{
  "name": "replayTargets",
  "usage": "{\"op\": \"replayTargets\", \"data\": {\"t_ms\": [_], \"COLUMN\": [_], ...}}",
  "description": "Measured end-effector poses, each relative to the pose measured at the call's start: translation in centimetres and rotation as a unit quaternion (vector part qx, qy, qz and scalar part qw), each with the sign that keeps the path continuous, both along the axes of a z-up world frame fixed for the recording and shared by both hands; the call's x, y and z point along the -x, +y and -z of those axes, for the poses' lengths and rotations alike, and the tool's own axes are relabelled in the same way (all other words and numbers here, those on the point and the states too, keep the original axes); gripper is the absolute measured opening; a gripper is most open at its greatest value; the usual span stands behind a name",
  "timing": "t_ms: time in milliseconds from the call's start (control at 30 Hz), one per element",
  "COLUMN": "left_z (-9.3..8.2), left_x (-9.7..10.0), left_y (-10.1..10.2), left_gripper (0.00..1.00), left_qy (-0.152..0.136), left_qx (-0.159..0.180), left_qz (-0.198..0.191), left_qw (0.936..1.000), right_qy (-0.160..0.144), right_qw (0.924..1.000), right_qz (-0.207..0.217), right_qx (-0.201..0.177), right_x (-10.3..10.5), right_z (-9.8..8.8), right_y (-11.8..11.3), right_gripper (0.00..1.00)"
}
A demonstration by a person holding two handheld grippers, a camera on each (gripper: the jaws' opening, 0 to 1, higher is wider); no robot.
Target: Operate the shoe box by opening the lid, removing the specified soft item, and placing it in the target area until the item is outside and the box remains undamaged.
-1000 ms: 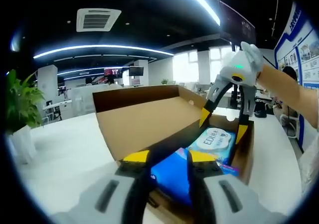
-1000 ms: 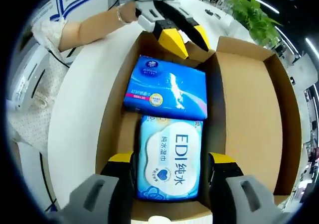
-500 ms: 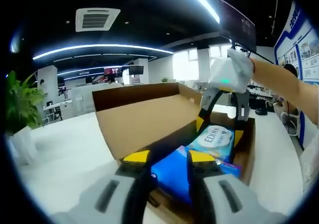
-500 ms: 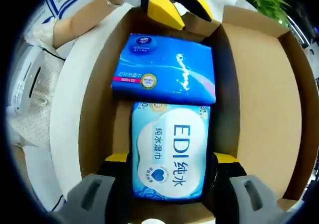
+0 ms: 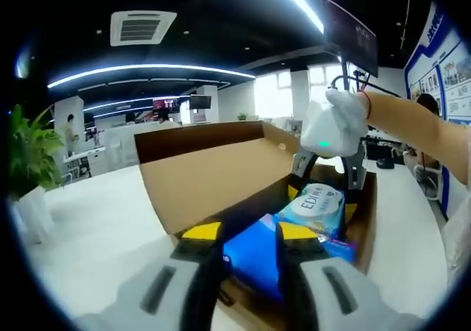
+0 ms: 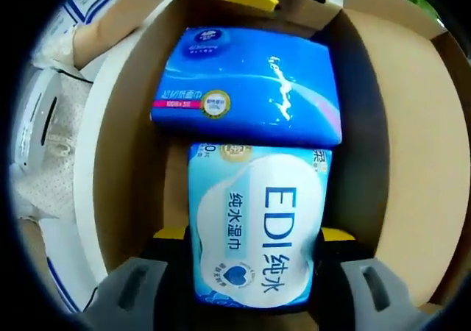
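Straddling the wipes pack [image 6: 254, 228], the right gripper [image 6: 254, 237] stands with jaws wide, one yellow tip at each long side; whether the pads touch the wrapper cannot be told.

Item: wipes pack, pale blue and white, lying flat on the floor of the shoe box [image 6: 125, 125], end against the tissue pack [image 6: 246, 88]. In the left gripper view it lies at the far end of the box [image 5: 320, 206] with the right gripper [image 5: 321, 198] lowered over it.

Handling, judged: light, soft, glossy film wrapper, likely slippery; will dent under pressure. Best taken across its narrow width at the middle, with a moderate squeeze.

Item: tissue pack, darker blue, also soft, filling the other half of the box.

Left gripper [image 5: 243, 232]: jaws narrowly parted, holding nothing, poised at the near wall of the box.

Edges: cardboard walls stand close on both sides of the right jaws, so little sideways room. Lid [image 5: 213, 173] folded back and open. Clear room lies straight up; white table [image 5: 96, 228] beside the box.
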State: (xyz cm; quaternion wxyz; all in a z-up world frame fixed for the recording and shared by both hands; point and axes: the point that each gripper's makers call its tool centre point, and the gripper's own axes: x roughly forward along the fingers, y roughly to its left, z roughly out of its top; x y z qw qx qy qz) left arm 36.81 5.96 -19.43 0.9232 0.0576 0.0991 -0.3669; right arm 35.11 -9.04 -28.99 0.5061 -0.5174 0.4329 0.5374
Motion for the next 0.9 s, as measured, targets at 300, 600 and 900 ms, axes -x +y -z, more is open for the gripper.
{"op": "replayTargets", "data": {"t_ms": [300, 600, 900], "left_z": [0.3, 0.7, 0.7], "left_x": [0.2, 1.0, 0.9], "left_y": [-0.4, -1.9, -1.9], "left_gripper": [0.28, 0.28, 0.28], "left_qy": [0.004, 0.005, 0.005], "left_qx": [-0.002, -0.001, 0.005], "left_qz": [0.005, 0.029, 0.027], "left_qw": [1.0000, 0.9996, 0.9996], "right_qy": [0.009, 0.008, 0.003], "right_qw": [0.9998, 0.9997, 0.9994], "right_qz": [0.000, 0.006, 0.012], "right_qx": [0.019, 0.025, 0.033], "right_x": [0.1, 0.2, 0.2], "right_z": [0.4, 0.7, 1.1], "right_y": [0.1, 0.1, -0.1], "right_gripper": [0.69, 0.69, 0.71]}}
